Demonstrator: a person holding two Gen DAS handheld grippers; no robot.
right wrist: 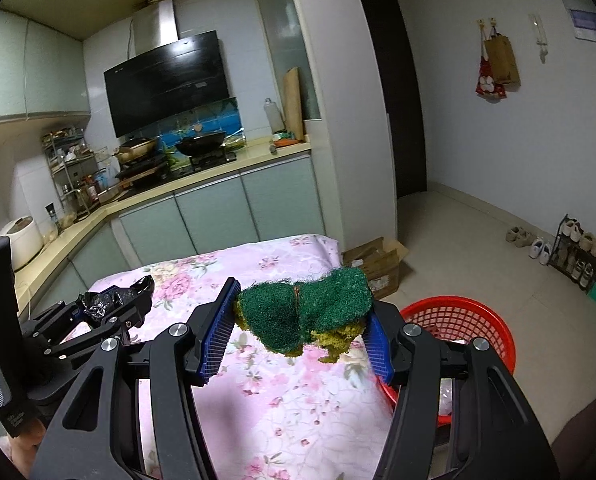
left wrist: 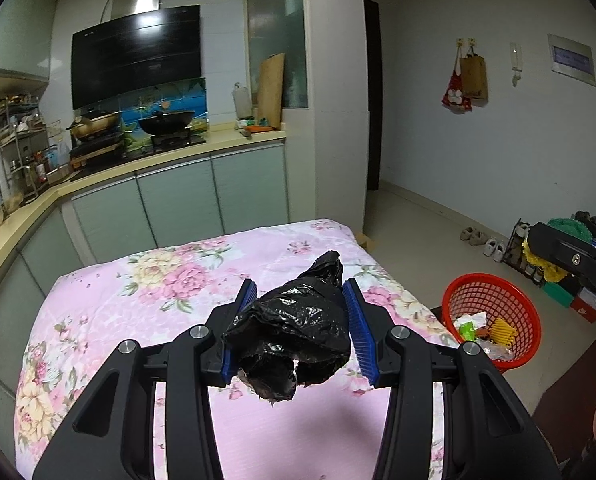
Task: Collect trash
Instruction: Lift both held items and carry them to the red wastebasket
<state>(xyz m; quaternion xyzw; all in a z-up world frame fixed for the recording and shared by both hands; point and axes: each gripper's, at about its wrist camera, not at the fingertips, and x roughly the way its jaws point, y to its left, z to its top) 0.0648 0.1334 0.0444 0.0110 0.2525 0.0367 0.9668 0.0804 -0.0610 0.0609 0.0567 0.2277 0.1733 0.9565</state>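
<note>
- The table (left wrist: 109, 312), under a pink floral cloth, takes up most of both wrist views. Its visible top carries no loose rubbish — whatever lay there looks to have been picked up, though the near edge is hidden behind the grippers.
- The red basket (left wrist: 494, 292) stands just off the table's right side, lower than the tabletop. It is the collecting bin and already part-filled: white crumpled paper, a green wrapper, something yellow and ridged, and a bit of clear film lie in the bottom. The rest of its contents I cannot tell apart.
- The cardboard box (right wrist: 378, 264) sits on the floor beyond the table's far corner, flaps open. What is in it cannot be seen.
- The black plastic bag (left wrist: 293, 332), crumpled into a wad, is clamped between the blue pads of the left gripper (left wrist: 304, 300) and held in the air above the cloth, well short of the basket.
- The green scouring pad (right wrist: 310, 308), folded, with a frayed yellow sponge backing hanging below it, is pinched between the pads of the right gripper (right wrist: 302, 304). It hangs over the table's right edge — near the basket's rim but not yet over its mouth.
- My judgement: the picking-up is done and the task is well along. What is left is to carry both pieces over the basket and let them go, the scouring pad likely first.
</note>
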